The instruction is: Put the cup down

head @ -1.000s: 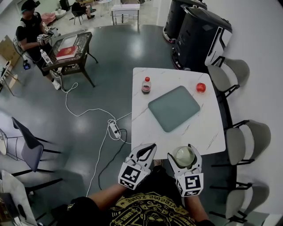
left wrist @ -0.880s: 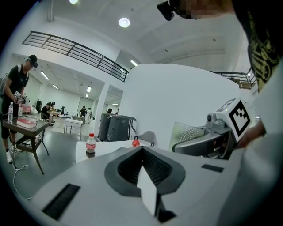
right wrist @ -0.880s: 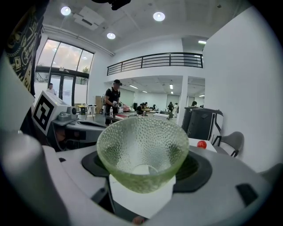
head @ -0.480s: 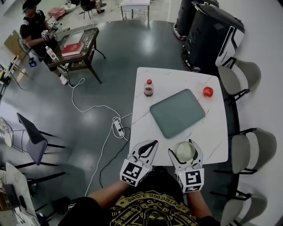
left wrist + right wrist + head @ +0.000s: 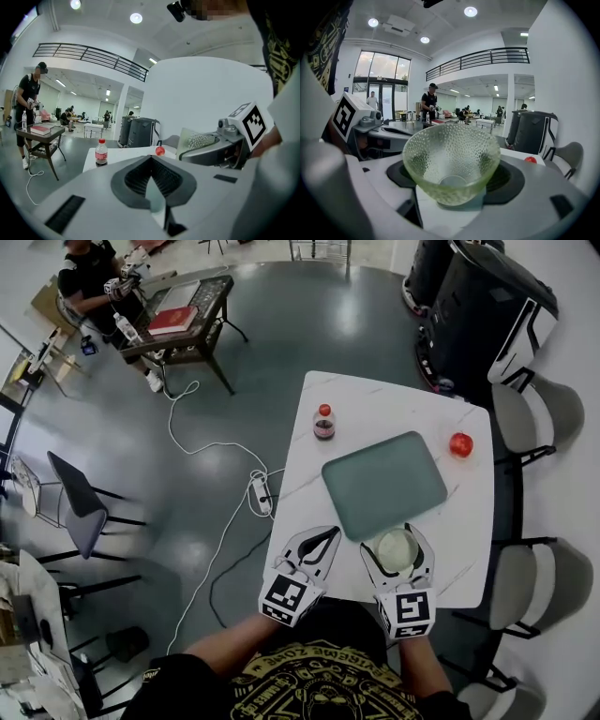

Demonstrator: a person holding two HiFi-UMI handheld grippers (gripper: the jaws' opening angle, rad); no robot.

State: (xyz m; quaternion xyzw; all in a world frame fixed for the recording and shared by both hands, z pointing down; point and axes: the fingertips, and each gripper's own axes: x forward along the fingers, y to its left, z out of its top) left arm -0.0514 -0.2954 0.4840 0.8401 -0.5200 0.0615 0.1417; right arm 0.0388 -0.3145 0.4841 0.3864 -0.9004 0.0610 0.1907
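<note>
While the left gripper [image 5: 326,538] hangs empty with jaws together at lower centre, the right gripper [image 5: 396,542] clasps the upright glass cup [image 5: 395,552] over the white table [image 5: 375,409], just below the green mat [image 5: 384,484], so setting down likely means straight down.

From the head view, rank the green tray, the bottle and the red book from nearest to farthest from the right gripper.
1. Green tray, just ahead of the right gripper, which holds the cup.
2. Bottle, beyond the tray, to the left.
3. Red book, on the dark side table, far off at upper left.
</note>
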